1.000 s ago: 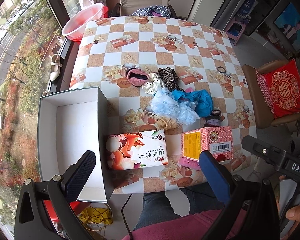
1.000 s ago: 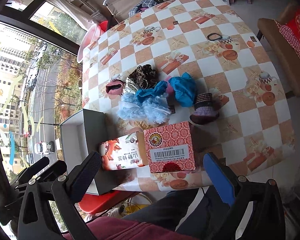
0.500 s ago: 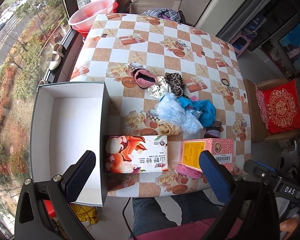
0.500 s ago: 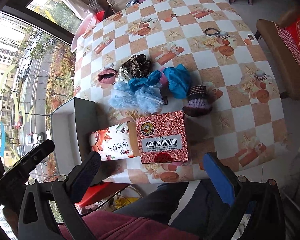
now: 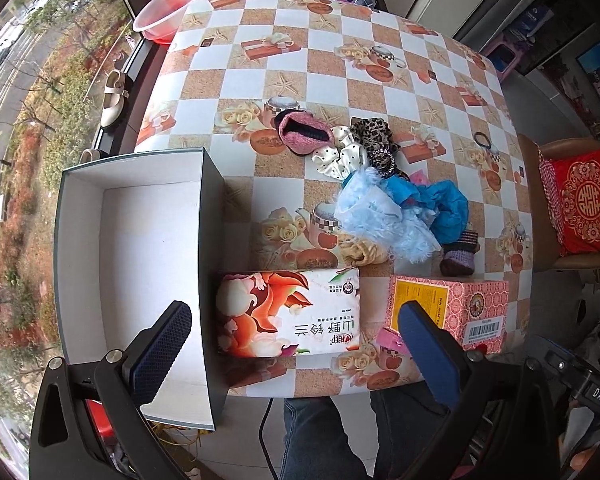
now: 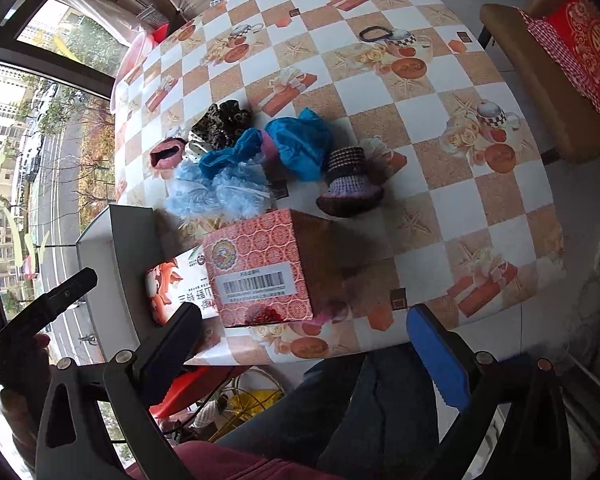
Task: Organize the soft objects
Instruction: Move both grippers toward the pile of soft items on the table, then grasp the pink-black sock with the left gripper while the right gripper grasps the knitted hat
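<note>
A heap of soft things lies mid-table: a pale blue fluffy cloth (image 5: 380,216) (image 6: 216,192), a bright blue cloth (image 5: 440,204) (image 6: 300,144), a leopard scrunchie (image 5: 374,136), a white dotted scrunchie (image 5: 336,156), a pink knitted piece (image 5: 302,132) (image 6: 165,154) and a purple knitted hat (image 5: 460,252) (image 6: 348,188). An empty open box (image 5: 140,264) (image 6: 116,256) stands at the table's left edge. My left gripper (image 5: 296,356) hangs open above the near edge, over a soft tissue pack (image 5: 288,312). My right gripper (image 6: 304,356) is open too, over a red patterned box (image 6: 260,268).
The red patterned box (image 5: 448,308) sits beside the tissue pack at the front edge. A black hair tie (image 5: 484,140) (image 6: 374,34) lies far right. A chair with a red cushion (image 5: 584,196) stands to the right, a pink basin (image 5: 180,4) beyond the far left corner. A person's legs (image 5: 340,440) are below.
Both grippers have moved closer to the table and slightly forward; the left view has swung left, so the open box now fills more of it. Nothing was picked up.
</note>
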Tool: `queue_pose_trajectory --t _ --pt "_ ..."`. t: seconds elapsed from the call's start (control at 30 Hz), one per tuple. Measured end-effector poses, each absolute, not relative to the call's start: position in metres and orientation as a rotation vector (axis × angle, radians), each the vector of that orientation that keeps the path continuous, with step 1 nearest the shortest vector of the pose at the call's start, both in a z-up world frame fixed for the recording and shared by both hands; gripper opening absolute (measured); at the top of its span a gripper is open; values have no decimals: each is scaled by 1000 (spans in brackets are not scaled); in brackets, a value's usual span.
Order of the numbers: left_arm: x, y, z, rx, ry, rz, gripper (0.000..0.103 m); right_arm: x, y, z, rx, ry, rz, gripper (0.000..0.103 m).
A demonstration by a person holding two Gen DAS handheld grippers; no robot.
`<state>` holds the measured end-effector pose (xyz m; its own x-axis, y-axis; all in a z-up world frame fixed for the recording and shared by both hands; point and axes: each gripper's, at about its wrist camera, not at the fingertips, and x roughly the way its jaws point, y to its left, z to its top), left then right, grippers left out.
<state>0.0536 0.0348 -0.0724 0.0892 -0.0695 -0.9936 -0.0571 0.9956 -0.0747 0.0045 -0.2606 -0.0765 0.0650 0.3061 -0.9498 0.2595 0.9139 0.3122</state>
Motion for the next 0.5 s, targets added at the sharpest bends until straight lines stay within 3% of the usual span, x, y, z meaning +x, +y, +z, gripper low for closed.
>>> queue_pose_trajectory --t 0.5 --pt "152 26 -115 -184 1509 134 103 76 -298 -141 432 1633 81 103"
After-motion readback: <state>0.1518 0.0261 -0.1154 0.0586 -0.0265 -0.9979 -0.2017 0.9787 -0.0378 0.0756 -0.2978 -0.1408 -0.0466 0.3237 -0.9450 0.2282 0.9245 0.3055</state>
